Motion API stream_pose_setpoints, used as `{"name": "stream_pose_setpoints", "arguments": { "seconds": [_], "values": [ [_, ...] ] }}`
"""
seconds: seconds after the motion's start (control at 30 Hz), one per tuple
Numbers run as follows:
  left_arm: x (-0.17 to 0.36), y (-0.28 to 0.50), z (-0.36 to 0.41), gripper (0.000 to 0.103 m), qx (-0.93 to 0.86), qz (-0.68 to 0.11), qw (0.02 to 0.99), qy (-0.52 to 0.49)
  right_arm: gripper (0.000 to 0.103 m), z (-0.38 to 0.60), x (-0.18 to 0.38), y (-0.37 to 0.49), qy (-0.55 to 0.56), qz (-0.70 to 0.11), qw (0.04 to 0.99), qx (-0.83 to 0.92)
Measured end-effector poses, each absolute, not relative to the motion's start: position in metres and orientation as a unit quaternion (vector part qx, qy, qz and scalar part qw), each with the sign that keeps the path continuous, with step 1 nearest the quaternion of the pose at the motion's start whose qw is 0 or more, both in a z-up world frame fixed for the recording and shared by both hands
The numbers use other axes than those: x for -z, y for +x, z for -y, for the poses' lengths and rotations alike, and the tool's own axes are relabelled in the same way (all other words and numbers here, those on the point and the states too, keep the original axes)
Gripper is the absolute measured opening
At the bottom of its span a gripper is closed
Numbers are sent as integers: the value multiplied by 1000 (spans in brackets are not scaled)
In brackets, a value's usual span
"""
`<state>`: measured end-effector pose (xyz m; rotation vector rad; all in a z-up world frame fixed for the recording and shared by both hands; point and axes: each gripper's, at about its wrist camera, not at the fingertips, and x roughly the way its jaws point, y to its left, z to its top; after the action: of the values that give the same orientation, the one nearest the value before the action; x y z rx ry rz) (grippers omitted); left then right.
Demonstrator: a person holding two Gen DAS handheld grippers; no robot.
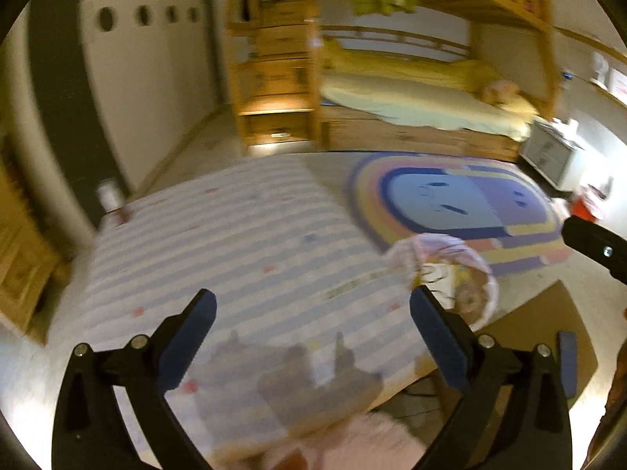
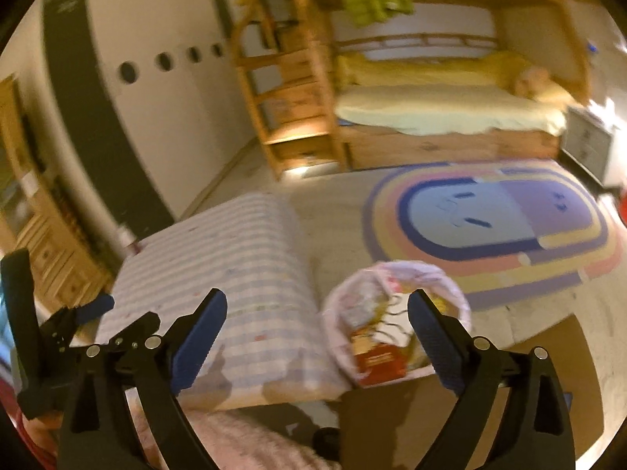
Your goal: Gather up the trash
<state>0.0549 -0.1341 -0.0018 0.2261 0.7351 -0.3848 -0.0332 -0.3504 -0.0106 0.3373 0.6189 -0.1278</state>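
A small bin lined with a pale pink bag (image 2: pixel 395 313) stands on the floor beside the striped table (image 2: pixel 243 274), holding wrappers and a red packet. In the left wrist view the same bin (image 1: pixel 458 274) sits past the table's right edge. My left gripper (image 1: pixel 313 301) hovers open above the striped tabletop (image 1: pixel 243 254), nothing between its blue pads. My right gripper (image 2: pixel 317 301) is open over the gap between table and bin, empty too. The left gripper (image 2: pixel 94 305) shows at the right wrist view's left edge. Both views are blurred.
A rainbow-coloured oval rug (image 2: pixel 497 219) covers the floor ahead. Behind it stand a wooden bunk bed (image 2: pixel 450 117) and stepped wooden drawers (image 2: pixel 298 98). A brown cardboard sheet (image 2: pixel 548 360) lies near right. A small jar (image 1: pixel 109 196) stands at the table's far left corner.
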Motion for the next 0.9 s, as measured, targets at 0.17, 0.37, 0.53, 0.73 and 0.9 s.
{"name": "stream_pose_setpoints", "arguments": {
  "seconds": [0.17,0.37,0.53,0.73,0.9],
  "values": [
    [-21,36,78,96,129,-364,918,93,96,290,-12,-30,110,-315,943,9],
    [-42,10,19,96,73,-371,923,71,97,237,-35,-36,63,-314,946,-42],
    [-48,-11,-15,96,39,-366,928,61,97,210,-47,-47,32,-314,947,-61],
    [-48,-28,-39,96,16,-372,926,57,97,196,-53,-65,17,-307,949,-67],
    [-50,-33,-43,96,12,-370,927,54,97,192,-55,-68,16,-303,950,-67]
  ]
}}
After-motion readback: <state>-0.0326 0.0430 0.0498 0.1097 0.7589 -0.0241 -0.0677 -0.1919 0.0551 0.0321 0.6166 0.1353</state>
